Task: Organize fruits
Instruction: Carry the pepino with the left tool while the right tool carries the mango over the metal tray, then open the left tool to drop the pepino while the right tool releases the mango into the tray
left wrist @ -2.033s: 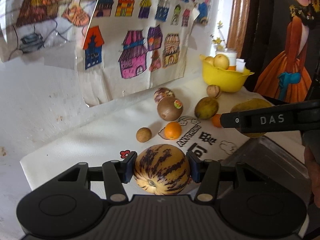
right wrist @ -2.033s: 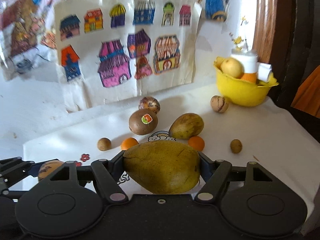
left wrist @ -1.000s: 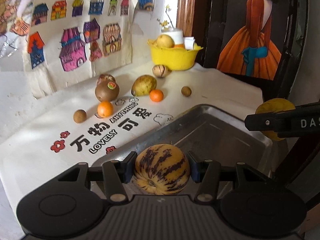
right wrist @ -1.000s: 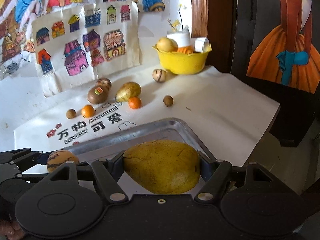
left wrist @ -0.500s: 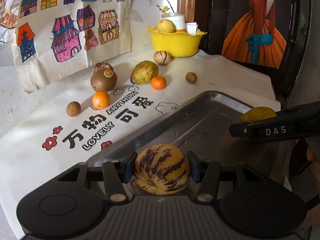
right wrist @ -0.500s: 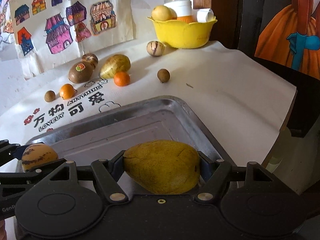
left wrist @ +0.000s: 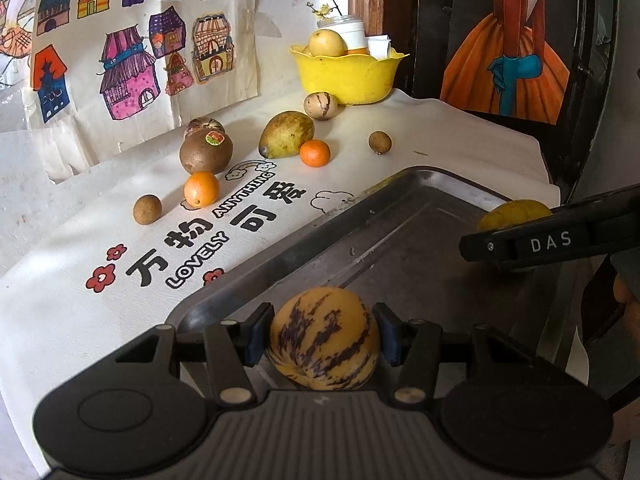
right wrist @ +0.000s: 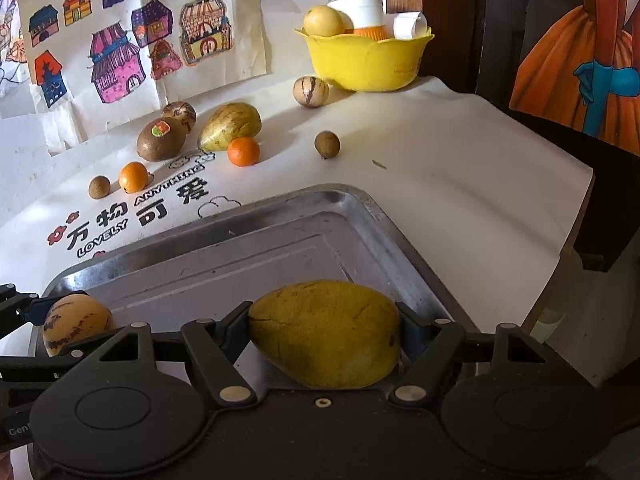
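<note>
Fruit poised over the metal tray (right wrist: 360, 216): the left gripper (left wrist: 322, 338) eases its jaws off a striped melon (left wrist: 323, 338) at the tray's near corner, the right gripper (right wrist: 324, 332) loosens round a yellow-green mango (right wrist: 325, 332) beside it. Released too high, either could roll over the rim. Beyond the tray lie a kiwi (left wrist: 206, 151), tangerines (left wrist: 201, 189) and a yellow bowl (left wrist: 346, 76), none obstructing.
</note>
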A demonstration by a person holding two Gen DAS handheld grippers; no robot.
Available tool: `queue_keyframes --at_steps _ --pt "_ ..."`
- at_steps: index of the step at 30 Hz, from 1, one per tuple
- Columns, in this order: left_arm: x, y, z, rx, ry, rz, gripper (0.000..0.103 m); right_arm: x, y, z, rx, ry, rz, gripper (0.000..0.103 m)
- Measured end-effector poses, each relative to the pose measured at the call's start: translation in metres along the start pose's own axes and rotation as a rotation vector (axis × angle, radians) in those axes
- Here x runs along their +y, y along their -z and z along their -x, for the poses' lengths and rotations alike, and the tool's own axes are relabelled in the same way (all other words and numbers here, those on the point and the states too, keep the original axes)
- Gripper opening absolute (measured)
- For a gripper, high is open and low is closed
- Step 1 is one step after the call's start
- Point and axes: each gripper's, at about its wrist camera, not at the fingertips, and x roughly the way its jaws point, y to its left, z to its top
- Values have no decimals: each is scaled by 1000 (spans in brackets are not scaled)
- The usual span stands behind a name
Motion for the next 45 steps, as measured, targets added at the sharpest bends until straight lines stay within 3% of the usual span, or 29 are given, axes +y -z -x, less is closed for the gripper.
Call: queue_keyframes --at_steps 3,9,15,22,45 --pt "1 -1 5 -16 -4 -1 67 0 -2 3 -10 -1 -7 79" --pt "5 -4 14 -40 -4 8 74 2 -8 21 -51 -7 -18 85" --pt "13 -7 29 -77 15 35 88 11 -17 43 -115 -22 -20 101" --pt "25 -9 42 -116 37 70 102 25 -27 58 -146 -53 -17 102" --pt "104 -22 59 -174 -89 182 102 83 -56 68 -174 -125 40 102"
